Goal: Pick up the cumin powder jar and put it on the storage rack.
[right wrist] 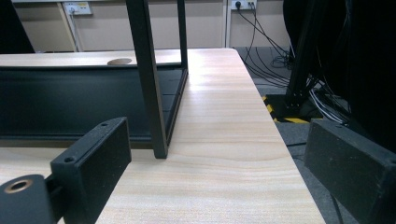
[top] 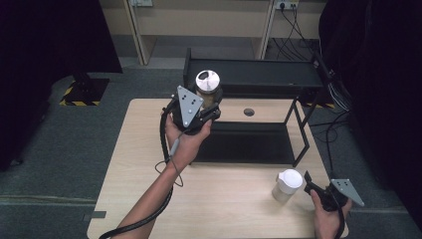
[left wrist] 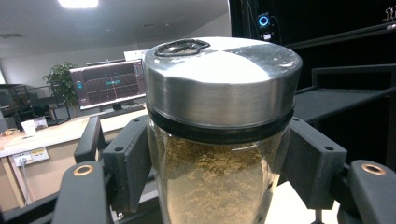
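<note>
The left hand-held gripper [top: 206, 107] is pinching a clear glass jar with a brushed silver metal lid [top: 208, 85], filled with a tan, grainy powder, and holds it upright in the air just in front of the top tier of the black two-tier metal shelf rack [top: 259, 74] that stands on the far half of the light wooden table [top: 219, 199]. In the left gripper view the jar [left wrist: 219, 140] stands between the two black jaws, whose pads press against the glass on either side just under the lid's black rim. The lid's top reaches about the level of the rack's upper tier. The right hand-held gripper [top: 309, 185] rests low near the table's front right corner, well in front of the rack, its jaws spread apart with nothing between them; the right gripper view shows bare table [right wrist: 224, 140] and one black leg of the rack [right wrist: 152, 93] between the jaws. Just to the left of this gripper, a small pale jar with a white round lid [top: 287, 185] stands upright on the table, in front of the rack's right front leg, close to the jaw tips but not touching them.
</note>
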Demonstrator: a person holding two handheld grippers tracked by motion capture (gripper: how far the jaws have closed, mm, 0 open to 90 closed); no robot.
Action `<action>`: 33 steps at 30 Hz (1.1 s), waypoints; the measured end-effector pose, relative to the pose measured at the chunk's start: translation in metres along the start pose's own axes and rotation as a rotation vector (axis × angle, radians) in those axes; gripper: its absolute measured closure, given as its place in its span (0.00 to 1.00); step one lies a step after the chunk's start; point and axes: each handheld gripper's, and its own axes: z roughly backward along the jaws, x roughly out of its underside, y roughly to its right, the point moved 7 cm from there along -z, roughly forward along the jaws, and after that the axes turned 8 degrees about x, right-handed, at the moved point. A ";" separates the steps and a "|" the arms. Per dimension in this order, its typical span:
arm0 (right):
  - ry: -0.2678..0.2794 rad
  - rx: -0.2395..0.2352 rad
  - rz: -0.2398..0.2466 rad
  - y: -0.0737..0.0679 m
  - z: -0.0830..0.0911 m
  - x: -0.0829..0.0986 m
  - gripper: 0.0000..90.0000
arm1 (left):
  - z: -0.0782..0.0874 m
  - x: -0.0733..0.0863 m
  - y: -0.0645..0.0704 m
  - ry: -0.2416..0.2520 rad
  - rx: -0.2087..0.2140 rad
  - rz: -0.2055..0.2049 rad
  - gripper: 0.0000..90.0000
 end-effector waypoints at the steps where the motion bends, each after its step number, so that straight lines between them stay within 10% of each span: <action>1: 0.000 -0.001 0.000 0.000 0.000 0.000 0.08 | -0.001 -0.002 0.000 0.002 0.000 -0.003 0.34; 33: -0.003 -0.006 -0.012 0.002 0.000 0.000 0.08 | -0.042 -0.045 -0.011 -0.030 -0.026 0.001 0.34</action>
